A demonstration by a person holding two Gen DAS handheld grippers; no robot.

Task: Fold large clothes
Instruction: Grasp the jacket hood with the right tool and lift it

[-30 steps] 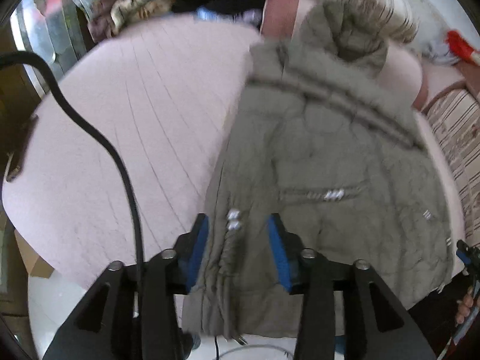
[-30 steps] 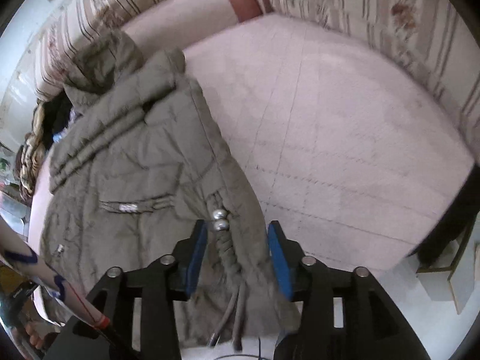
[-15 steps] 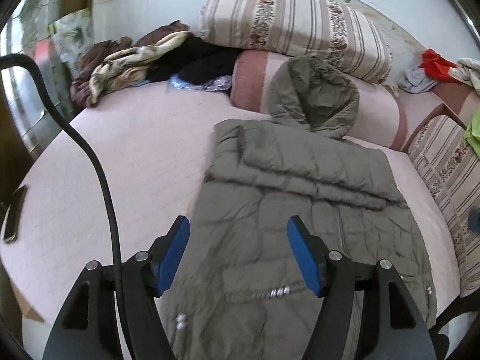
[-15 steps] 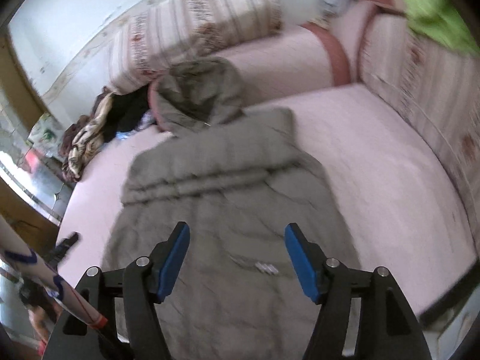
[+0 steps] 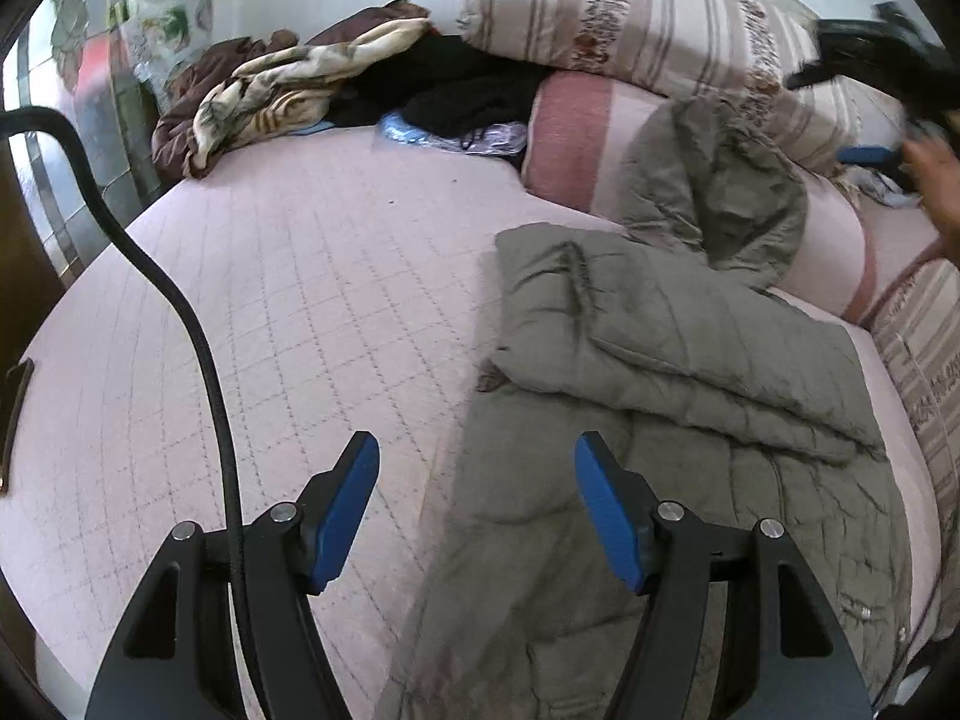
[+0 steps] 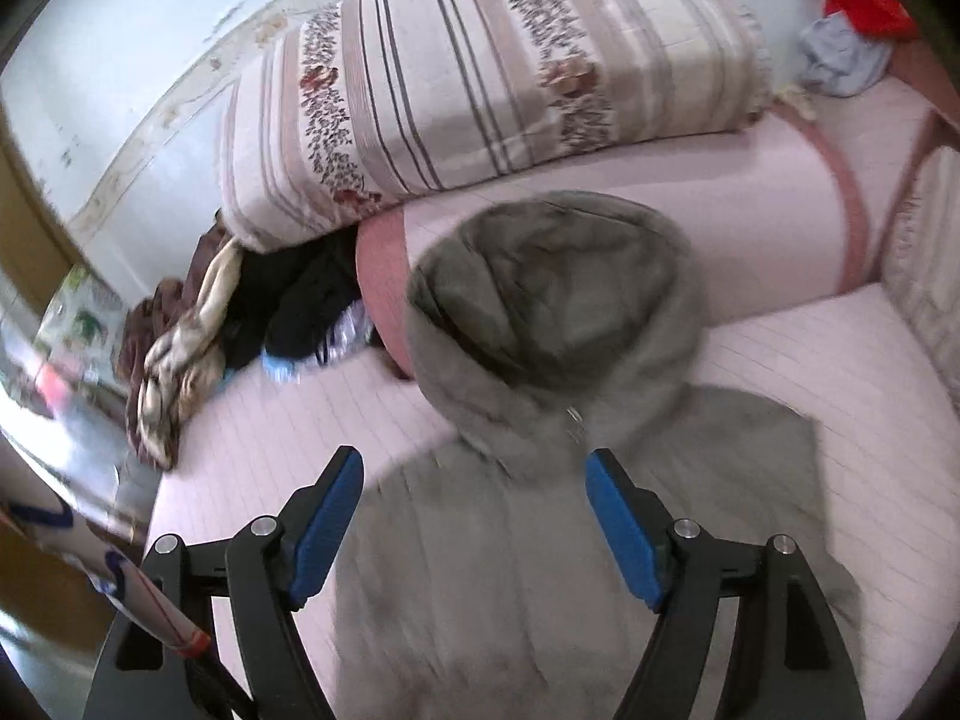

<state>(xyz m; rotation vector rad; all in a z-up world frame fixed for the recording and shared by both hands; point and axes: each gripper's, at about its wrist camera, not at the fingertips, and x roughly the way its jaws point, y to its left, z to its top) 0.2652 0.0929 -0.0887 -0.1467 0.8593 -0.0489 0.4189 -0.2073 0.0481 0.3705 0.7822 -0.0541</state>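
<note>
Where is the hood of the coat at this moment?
In the right wrist view the hood is at the centre, leaning on the pink bolster below the striped pillow, beyond the open right gripper.

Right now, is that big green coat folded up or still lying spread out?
Partly folded. The coat lies lengthwise on the bed with its sleeves laid across the body, its hood still propped against the bolster.

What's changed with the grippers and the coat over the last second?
Both grippers let go of the coat's bottom edge and opened wide. The left gripper and right gripper then moved up along it, the right one toward the hood. The coat stayed flat on the bed.
</note>
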